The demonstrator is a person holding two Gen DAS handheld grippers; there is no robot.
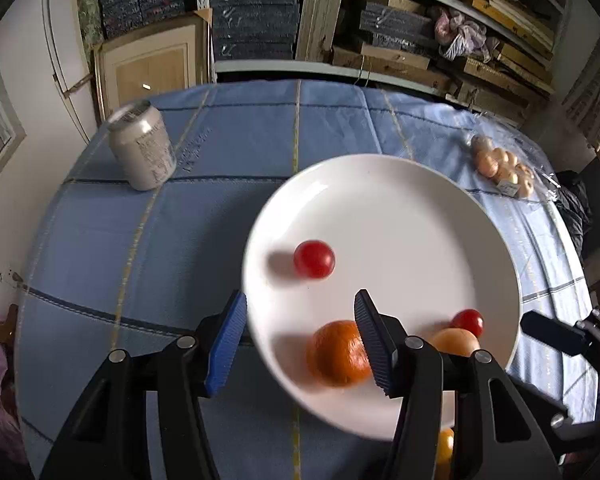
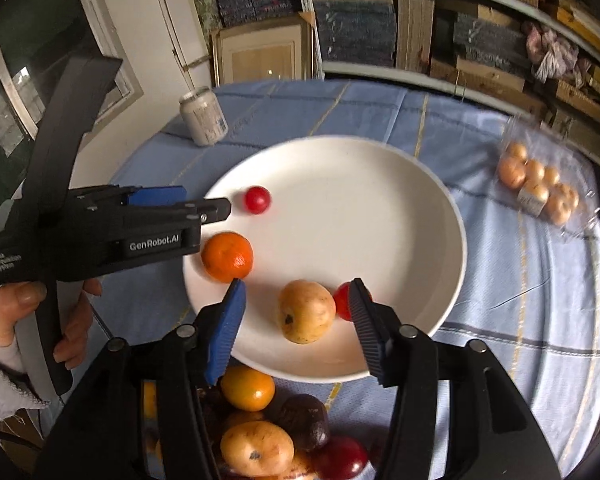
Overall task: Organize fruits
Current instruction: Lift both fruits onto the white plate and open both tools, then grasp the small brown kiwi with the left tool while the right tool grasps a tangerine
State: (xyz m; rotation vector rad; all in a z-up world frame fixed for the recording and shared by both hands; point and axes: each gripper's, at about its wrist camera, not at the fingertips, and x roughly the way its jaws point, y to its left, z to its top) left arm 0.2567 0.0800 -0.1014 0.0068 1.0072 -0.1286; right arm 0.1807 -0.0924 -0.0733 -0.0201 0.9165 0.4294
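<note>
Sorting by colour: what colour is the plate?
White, plain; the plate shows best in the right wrist view.

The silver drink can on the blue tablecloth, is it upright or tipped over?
Upright. The silver drink can stands on its base with its top rim facing up; its lean is only fisheye distortion.

A cluttered home storeroom or lived-in back room is serving as the setting. Metal shelving (image 1: 380, 76) is running along the back wall, holding stacked wooden boards (image 1: 512, 12), dark patterned boxes (image 1: 256, 20) and a bundle of cloth (image 1: 460, 32). A framed wooden panel (image 1: 148, 68) is leaning beside it. In front, a table is wearing a blue checked tablecloth (image 1: 140, 240), with a drink can (image 1: 142, 146) and a bag of packaged fruit (image 1: 504, 166) sitting on it.
</note>
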